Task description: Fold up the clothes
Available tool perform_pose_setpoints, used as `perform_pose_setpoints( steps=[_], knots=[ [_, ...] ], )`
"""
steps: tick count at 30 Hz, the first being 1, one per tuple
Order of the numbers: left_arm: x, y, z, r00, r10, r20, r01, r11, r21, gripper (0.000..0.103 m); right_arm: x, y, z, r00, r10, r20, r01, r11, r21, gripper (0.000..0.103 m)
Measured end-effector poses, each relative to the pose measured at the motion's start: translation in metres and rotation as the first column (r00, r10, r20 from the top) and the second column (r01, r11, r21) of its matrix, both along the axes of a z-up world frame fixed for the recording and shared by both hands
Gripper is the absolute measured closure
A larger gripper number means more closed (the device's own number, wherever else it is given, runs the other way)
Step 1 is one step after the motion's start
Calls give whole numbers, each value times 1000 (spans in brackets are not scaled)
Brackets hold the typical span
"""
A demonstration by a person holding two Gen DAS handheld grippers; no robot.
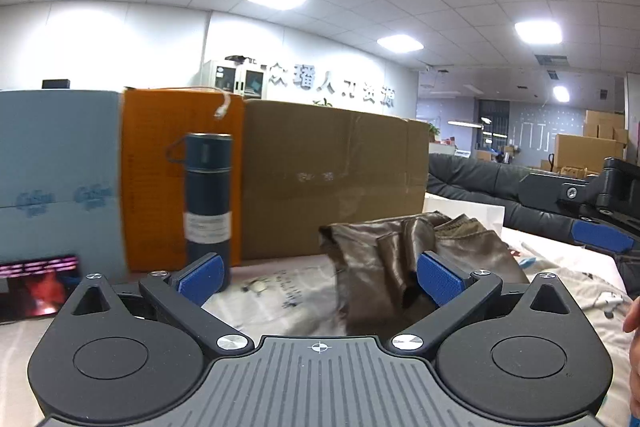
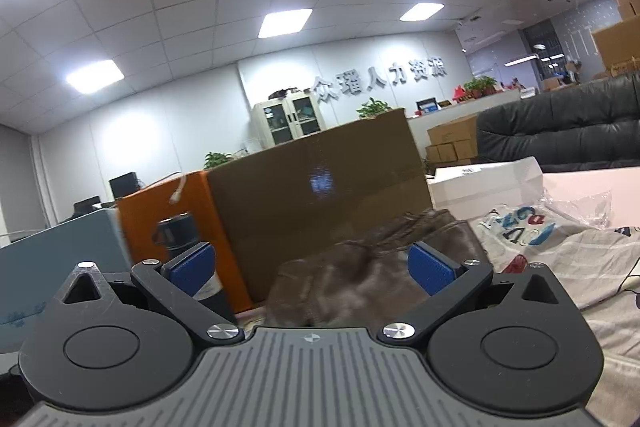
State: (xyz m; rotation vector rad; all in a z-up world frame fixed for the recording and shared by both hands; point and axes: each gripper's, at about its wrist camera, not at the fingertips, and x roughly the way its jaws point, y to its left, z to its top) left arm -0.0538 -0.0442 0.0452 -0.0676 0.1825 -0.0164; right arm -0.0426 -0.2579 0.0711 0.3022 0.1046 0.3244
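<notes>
Brown garment (image 1: 404, 263) ahead of left gripper (image 1: 320, 281)

Your right claw (image 2: 312, 269) stands open, empty — blue pads spread wide. The brown garment (image 2: 372, 267) lies crumpled just ahead, before a cardboard box (image 2: 320, 195). A printed white shirt (image 2: 560, 251) lies right of it.

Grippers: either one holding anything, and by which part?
Nothing held. Left gripper and right gripper are both open, with the brown garment ahead, ungrasped.
</notes>
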Motion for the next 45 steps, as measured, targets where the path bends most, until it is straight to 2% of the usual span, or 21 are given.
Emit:
perform_pose_setpoints(
  steps=[6,12,16,21,24,27,33,45],
  knots=[
    [-11,10,-16,1000,-12,-2,12,1000,15,0,-22,33,-15,998,7,-54,-8,1000,-30,0],
    [3,15,-30,999,-24,38,24,1000,14,0,5,31,-37,985,-161,-61,159,987,-36,0],
    [16,12,-39,997,-20,71,19,1000,19,0,23,29,-52,960,-273,-63,271,962,-40,0],
    [34,14,-46,993,-59,104,56,998,31,0,35,36,-66,911,-411,18,411,907,-91,0],
    [33,21,-52,987,-26,160,22,999,30,0,36,42,-71,886,-460,60,464,880,-102,0],
    [29,27,-57,985,-23,168,22,1000,5,0,40,51,-77,873,-475,110,486,863,-139,0],
    [20,20,-60,982,-41,186,33,998,44,0,47,65,-88,878,-454,149,477,849,-225,0],
    [19,20,-59,983,-34,181,24,998,53,0,52,62,-89,894,-430,125,448,868,-216,0]
  ],
)
